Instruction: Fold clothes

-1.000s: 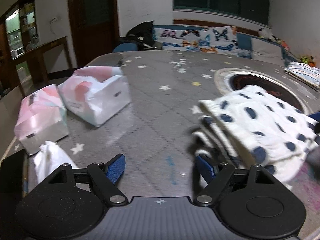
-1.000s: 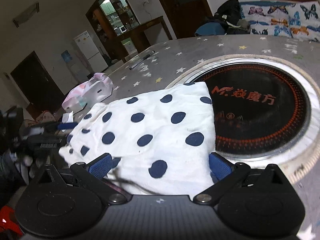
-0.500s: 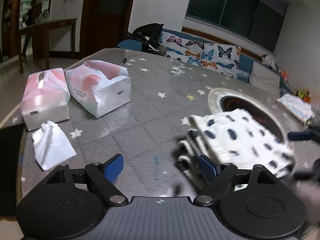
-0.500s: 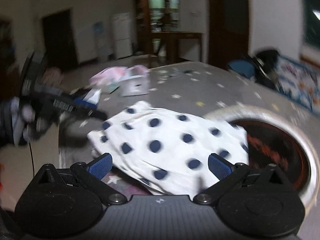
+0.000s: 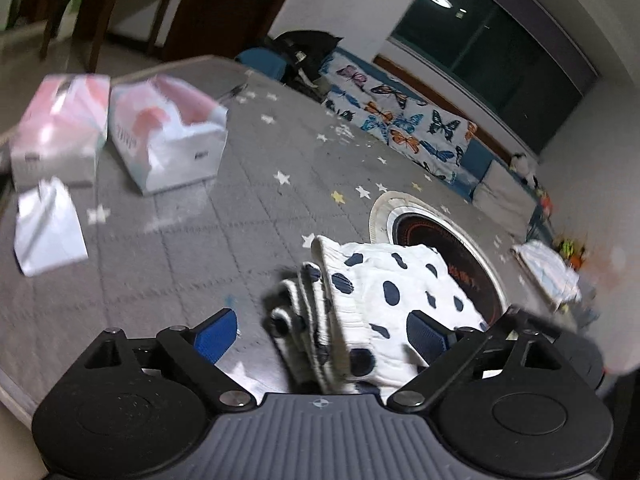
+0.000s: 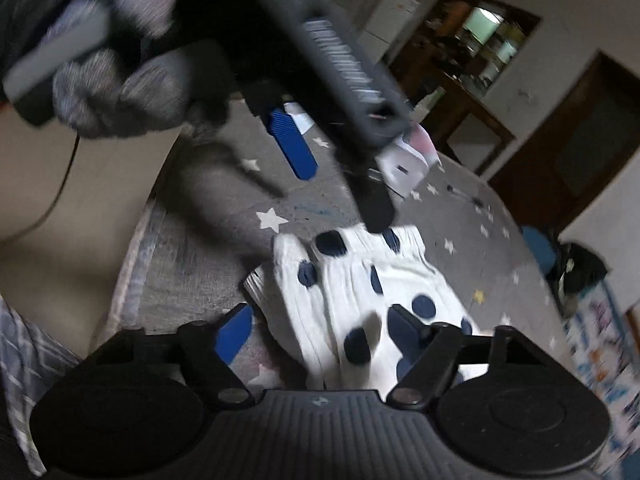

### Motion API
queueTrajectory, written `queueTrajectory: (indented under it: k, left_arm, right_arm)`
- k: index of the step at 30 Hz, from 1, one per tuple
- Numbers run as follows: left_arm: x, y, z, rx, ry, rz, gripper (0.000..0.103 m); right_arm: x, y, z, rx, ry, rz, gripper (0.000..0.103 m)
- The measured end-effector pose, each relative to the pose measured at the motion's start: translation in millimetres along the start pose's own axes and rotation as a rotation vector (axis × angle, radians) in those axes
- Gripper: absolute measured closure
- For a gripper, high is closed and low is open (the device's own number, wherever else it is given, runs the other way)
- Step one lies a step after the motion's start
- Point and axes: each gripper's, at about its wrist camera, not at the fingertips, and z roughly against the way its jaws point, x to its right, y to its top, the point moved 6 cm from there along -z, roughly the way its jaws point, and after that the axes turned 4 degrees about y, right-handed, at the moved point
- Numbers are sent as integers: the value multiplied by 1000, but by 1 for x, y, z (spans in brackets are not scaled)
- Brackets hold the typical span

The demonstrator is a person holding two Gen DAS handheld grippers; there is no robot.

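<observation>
jaws of the left gripper (image 5: 322,334) stand wide apart, gripping nothing, with the layered edge of the polka-dot garment (image 5: 384,292) lying between the blue pads rather than pinched by them. the right gripper (image 6: 320,330) is likewise spread, its pads either side of the same cloth, which sits slack on the table and is not lifted. the garment lies as a compact stack of several layers, partly over the rim of the round cooktop (image 5: 460,256) set into the grey star-patterned tablecloth (image 5: 240,208); that bundled shape suits a fold already made, or one being squared up. farther off stand two pink tissue packs (image 5: 160,136) and a loose white tissue (image 5: 48,228), clear of the working patch.
</observation>
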Motion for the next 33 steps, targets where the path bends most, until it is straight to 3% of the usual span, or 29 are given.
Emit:
queueTrajectory:
  k: [7,16,26,33]
  left_arm:
    - [-4,-5,-8,-43,-36,143,7]
    - [-8,-13,-18,-97,-82,318,5]
    - [-3,-24,-29,-152,-163,494,5]
    - [-5,-24,-38,-153,-187,550,7]
  right_arm:
    - [-23,5,-10,-6,-45,137,50]
    - [-24,12,-2,48,-53,46,73]
    - [-11,23,14,120,-94,-64,79]
    - [3,17,27,148,-94,-108,80]
